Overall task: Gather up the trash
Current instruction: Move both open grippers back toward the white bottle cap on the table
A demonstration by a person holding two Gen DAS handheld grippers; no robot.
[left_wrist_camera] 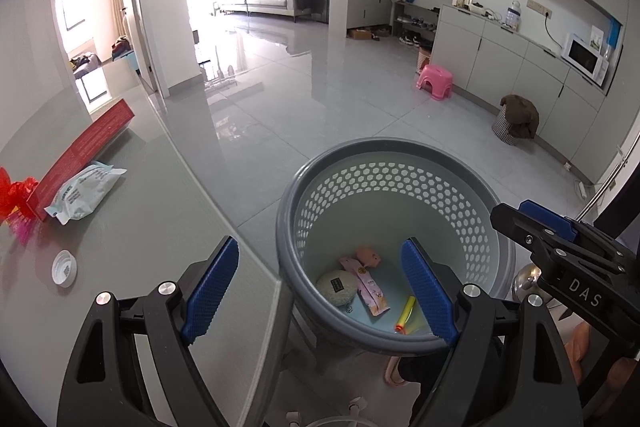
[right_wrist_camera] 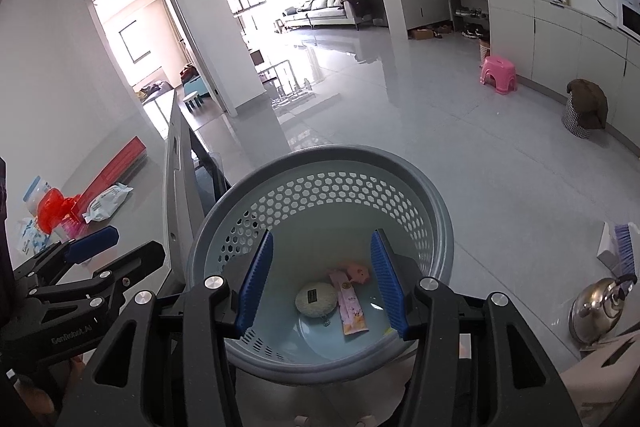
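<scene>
A grey perforated waste basket (left_wrist_camera: 472,187) stands on the floor beside the table; it also shows in the right wrist view (right_wrist_camera: 432,203). Inside lie a round pale pad (left_wrist_camera: 337,287), a pink wrapper (left_wrist_camera: 370,287), a small pink piece (left_wrist_camera: 369,257) and a yellow tube (left_wrist_camera: 405,319). My left gripper (left_wrist_camera: 320,291) is open and empty, between the table edge and the basket. My right gripper (right_wrist_camera: 320,279) is open and empty above the basket. On the table lie a wipes pack (left_wrist_camera: 82,193), a red box (left_wrist_camera: 86,151), a red bag (left_wrist_camera: 14,193) and a white cap (left_wrist_camera: 64,268).
The grey table (left_wrist_camera: 132,259) ends just left of the basket. A steel kettle (right_wrist_camera: 596,303) sits on the floor at the right. A pink stool (left_wrist_camera: 435,81) and a covered basket (left_wrist_camera: 516,119) stand by the cabinets. The tiled floor (left_wrist_camera: 320,99) lies beyond.
</scene>
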